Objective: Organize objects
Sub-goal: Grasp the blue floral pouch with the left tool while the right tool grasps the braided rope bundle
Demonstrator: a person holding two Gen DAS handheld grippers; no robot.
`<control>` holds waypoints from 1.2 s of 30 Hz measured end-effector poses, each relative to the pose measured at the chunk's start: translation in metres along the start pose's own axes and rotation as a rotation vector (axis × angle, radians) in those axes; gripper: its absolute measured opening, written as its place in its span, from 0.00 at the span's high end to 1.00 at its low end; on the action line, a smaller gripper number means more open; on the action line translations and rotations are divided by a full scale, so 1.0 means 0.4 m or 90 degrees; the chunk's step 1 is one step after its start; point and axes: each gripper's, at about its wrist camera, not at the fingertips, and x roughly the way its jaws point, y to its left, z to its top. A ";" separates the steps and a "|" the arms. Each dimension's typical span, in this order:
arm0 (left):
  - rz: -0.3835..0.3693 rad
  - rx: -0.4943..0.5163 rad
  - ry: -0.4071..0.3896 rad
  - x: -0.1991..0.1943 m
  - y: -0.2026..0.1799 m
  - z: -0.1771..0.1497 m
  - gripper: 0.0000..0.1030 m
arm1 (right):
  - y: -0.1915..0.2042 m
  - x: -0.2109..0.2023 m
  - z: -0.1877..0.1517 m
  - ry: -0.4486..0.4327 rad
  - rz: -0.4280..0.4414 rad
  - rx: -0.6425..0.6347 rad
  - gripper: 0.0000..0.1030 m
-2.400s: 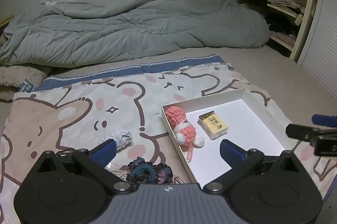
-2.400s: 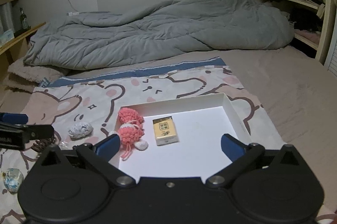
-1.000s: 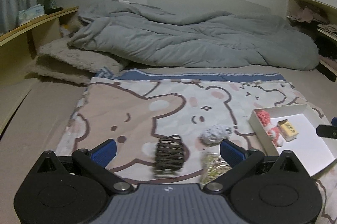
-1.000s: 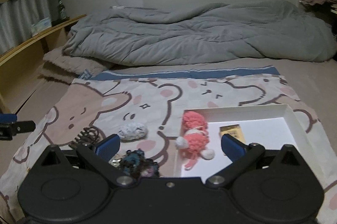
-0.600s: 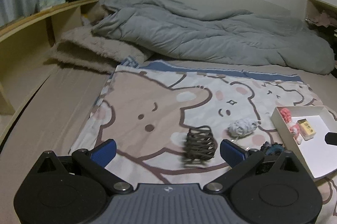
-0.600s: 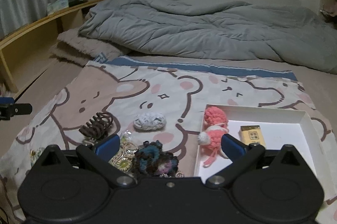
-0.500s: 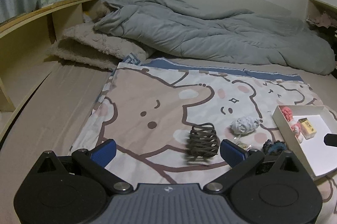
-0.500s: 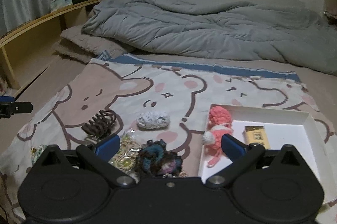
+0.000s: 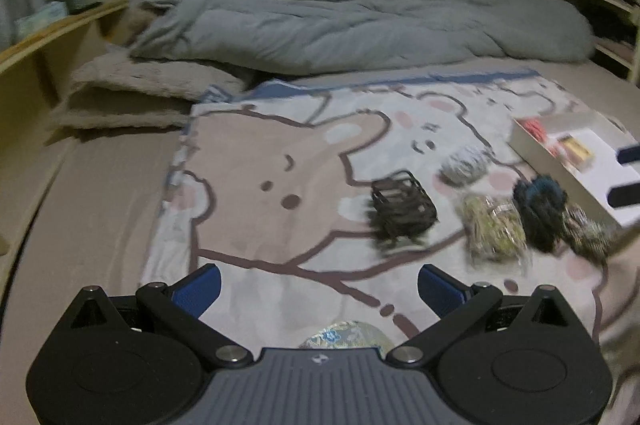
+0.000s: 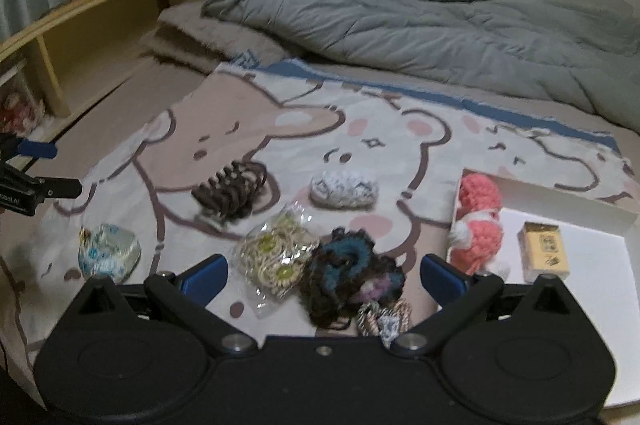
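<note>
Bedroom scene, bear-print blanket (image 10: pixel 280 129) spread over a bed; grey duvet (image 10: pixel 420 21) heaped at the far end. Nearest in the left wrist view: left claw (image 9: pixel 318 285), jaws wide and empty, poised directly above a small foil-wrapped packet (image 9: pixel 344 335), half hidden under the claw body. Right claw (image 10: pixel 324 275), likewise wide and empty, set over a dark crocheted scrunchie (image 10: pixel 352 275) and a clear bag of beaded trinkets (image 10: pixel 276 255). Farther out: brown claw hair clip (image 10: pixel 232 193), grey-white knitted lump (image 10: pixel 344 187). Off to the right: white tray (image 10: pixel 600 265), already holding a pink crocheted doll (image 10: pixel 478 221) and a small yellow box (image 10: pixel 544 253).

Handling, judged: packet light, crinkly, slippery; best pinched across its middle with modest force. Scrunchie soft and compressible, any bunched fold serving as a hold. Hair clip rigid, springy; grip across the spine rather than the teeth.

Against half a second ago: left view swung down and rightward, packet newly in sight below the claw, clip nearer, image motion-blurred. Right view dropped closer to the scrunchie cluster.
</note>
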 end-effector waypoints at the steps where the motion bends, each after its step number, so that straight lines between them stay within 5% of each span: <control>1: -0.010 0.006 0.006 0.009 0.001 -0.006 0.00 | 0.000 0.005 -0.003 0.005 0.000 -0.003 0.00; 7: -0.069 0.052 0.047 0.060 0.000 -0.044 0.00 | 0.012 0.031 -0.033 0.051 -0.007 -0.075 0.00; 12: -0.110 0.081 0.094 0.097 -0.010 -0.078 0.00 | 0.011 0.070 -0.068 0.128 0.003 -0.110 0.24; 22: -0.107 0.129 0.188 0.172 -0.030 -0.111 0.01 | -0.003 0.152 -0.099 0.207 -0.027 -0.134 0.40; 34: -0.091 0.174 0.217 0.222 -0.063 -0.124 0.05 | 0.024 0.216 -0.110 0.253 -0.121 -0.228 0.47; 36: -0.096 0.189 0.224 0.224 -0.072 -0.125 0.12 | 0.021 0.226 -0.116 0.258 -0.128 -0.235 0.52</control>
